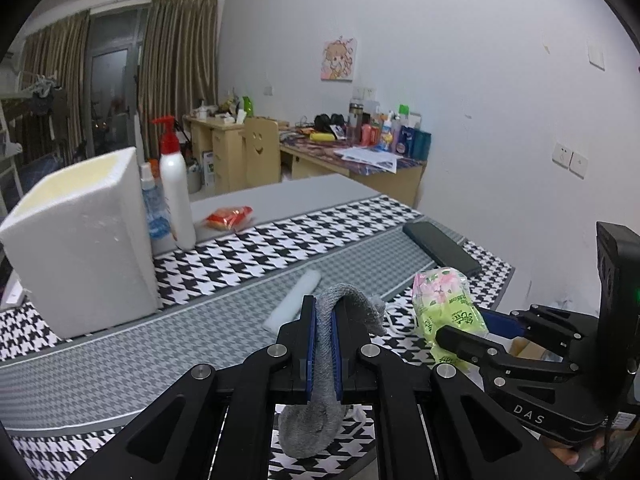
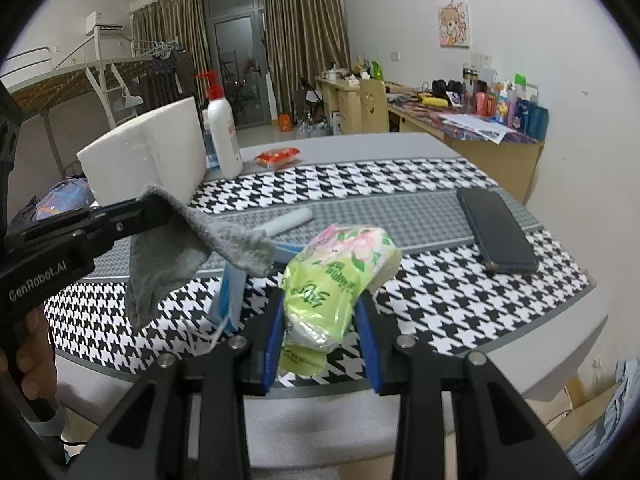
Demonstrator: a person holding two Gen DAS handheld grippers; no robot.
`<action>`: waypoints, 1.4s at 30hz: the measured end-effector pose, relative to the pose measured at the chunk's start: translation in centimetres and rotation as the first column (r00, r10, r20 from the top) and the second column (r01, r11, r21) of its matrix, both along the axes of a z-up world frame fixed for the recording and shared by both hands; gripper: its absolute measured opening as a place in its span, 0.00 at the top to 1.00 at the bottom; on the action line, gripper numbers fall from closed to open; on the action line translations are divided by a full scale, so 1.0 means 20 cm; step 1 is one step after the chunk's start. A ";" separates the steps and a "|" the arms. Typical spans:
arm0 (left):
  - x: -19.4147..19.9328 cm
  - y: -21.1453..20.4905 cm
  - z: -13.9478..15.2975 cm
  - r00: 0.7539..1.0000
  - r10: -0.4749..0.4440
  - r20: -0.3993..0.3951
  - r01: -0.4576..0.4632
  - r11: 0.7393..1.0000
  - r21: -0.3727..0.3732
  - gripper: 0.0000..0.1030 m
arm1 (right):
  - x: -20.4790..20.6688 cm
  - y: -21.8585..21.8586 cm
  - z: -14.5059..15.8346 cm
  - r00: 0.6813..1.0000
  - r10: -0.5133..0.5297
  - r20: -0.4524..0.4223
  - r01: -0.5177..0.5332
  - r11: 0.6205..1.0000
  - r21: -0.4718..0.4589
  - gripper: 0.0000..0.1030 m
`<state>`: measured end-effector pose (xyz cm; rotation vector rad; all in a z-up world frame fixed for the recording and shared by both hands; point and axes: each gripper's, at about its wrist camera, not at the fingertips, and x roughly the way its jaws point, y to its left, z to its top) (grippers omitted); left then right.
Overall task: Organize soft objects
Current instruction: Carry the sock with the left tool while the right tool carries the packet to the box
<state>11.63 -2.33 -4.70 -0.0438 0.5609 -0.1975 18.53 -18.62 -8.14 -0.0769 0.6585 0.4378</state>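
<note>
Left tool first: its blue-padded jaws are clenched tight on a grey knitted sock, the toe end sagging below the jaws and the cuff end arching up and flopping over to the right. From the right wrist view, that same left tool juts in from the left with the grey sock draped over it, hanging clear above the surface.

Now the right tool: jaws pressed in on a soft green plastic pack of tissues with pink flowers, lifted off the surface and tilted. In the left wrist view the right tool holds the tissue pack just right of the sock.

Outward from the sock: beyond it a white foam stick lies on the grey-and-houndstooth cloth-covered surface. Far left of the sock stands an open white foam box, with a white pump bottle with a red top just beside it. Behind the sock, a red snack packet. To the sock's right and further back, a dark flat phone case lies flat.
</note>
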 end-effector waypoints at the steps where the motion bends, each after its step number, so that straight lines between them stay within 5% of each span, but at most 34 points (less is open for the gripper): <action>1: -0.01 0.01 0.01 1.000 0.006 0.007 -0.006 1.000 0.001 0.93 | 0.00 0.01 0.02 1.000 0.005 0.008 -0.005 1.000 0.001 0.62; 42: -0.07 0.33 0.34 0.979 0.158 0.129 -0.160 0.987 0.007 0.93 | 0.02 0.28 0.33 0.971 0.160 0.180 -0.165 0.986 0.016 0.62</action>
